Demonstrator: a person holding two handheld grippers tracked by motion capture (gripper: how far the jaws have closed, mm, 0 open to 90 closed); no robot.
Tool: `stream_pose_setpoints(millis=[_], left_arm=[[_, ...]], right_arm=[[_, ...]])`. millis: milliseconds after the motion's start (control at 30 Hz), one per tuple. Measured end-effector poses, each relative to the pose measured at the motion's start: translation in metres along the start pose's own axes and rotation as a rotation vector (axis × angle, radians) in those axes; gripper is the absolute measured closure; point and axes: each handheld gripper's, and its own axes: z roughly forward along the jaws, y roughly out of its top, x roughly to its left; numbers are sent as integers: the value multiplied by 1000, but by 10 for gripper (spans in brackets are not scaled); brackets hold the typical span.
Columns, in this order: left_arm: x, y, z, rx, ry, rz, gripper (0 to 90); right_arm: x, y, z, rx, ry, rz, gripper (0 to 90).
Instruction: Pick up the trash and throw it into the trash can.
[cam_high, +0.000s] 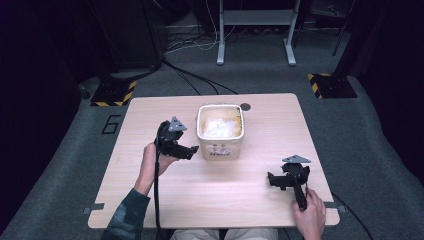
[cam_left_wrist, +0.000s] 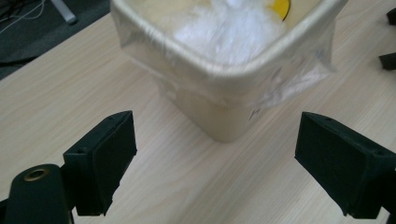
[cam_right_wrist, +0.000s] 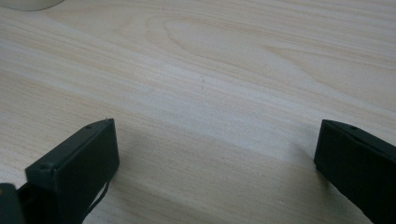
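While it sits a bit back from the middle of the tabletop, closer to the far edge than to the person's edge, the cream bin (cam_high: 220, 131) is the thing everything points at right now. It's a squarish tub lined with a clear plastic bag (cam_left_wrist: 299, 70) folded over its rim, and there's crumpled white stuff (cam_high: 220, 127) inside. In the left gripper view you can also spot a bit of yellow (cam_left_wrist: 281, 6) near the bin's far wall, can't tell what that is. There's some printing on the side facing the person, too small to read.

The left gripper (cam_high: 191, 151) is just beside the bin's left wall, down near its front corner, and I can't tell whether it's touching. Its jaws stand wide apart with nothing between the pads; in its own view the bin's corner is right ahead of the gap, with bare wood beneath.

The right gripper (cam_high: 274, 180) is well apart from the bin, over by the near right corner of the tabletop, held low. Its jaws are spread too, and its own view gives plain wood grain between them.

The table (cam_high: 150, 195) itself is light wood, with a small dark round cap (cam_high: 245, 106) at the far edge behind the bin.
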Motion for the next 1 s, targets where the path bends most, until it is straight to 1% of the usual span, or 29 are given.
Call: stream_pose_setpoints(millis=[100, 200, 267, 333, 467, 533, 667, 767, 867, 933, 967, 1000], left_arm=[[2, -19, 3, 11, 20, -20, 119], [5, -40, 6, 17, 23, -50, 119], [7, -53, 10, 32, 26, -64, 118], [8, -66, 13, 33, 32, -84, 117], [9, -90, 21, 68, 18, -111, 116], [8, -101, 26, 84, 20, -114, 113], [6, -123, 33, 101, 24, -140, 109], [4, -137, 37, 89, 41, -167, 98], [3, -146, 38, 81, 36, -172, 82], [2, -151, 40, 80, 46, -182, 68], [1, -154, 41, 76, 53, -185, 60], [1, -156, 42, 64, 48, -189, 58]], right_arm=[[0, 0, 0, 0, 0, 0, 0], [0, 0, 0, 0, 0, 0, 0], [0, 0, 0, 0, 0, 0, 0], [0, 0, 0, 0, 0, 0, 0], [0, 0, 0, 0, 0, 0, 0], [0, 0, 0, 0, 0, 0, 0], [0, 0, 0, 0, 0, 0, 0], [0, 0, 0, 0, 0, 0, 0], [0, 0, 0, 0, 0, 0, 0], [0, 0, 0, 0, 0, -1, 0], [0, 0, 0, 0, 0, 0, 0], [0, 0, 0, 0, 0, 0, 0]])
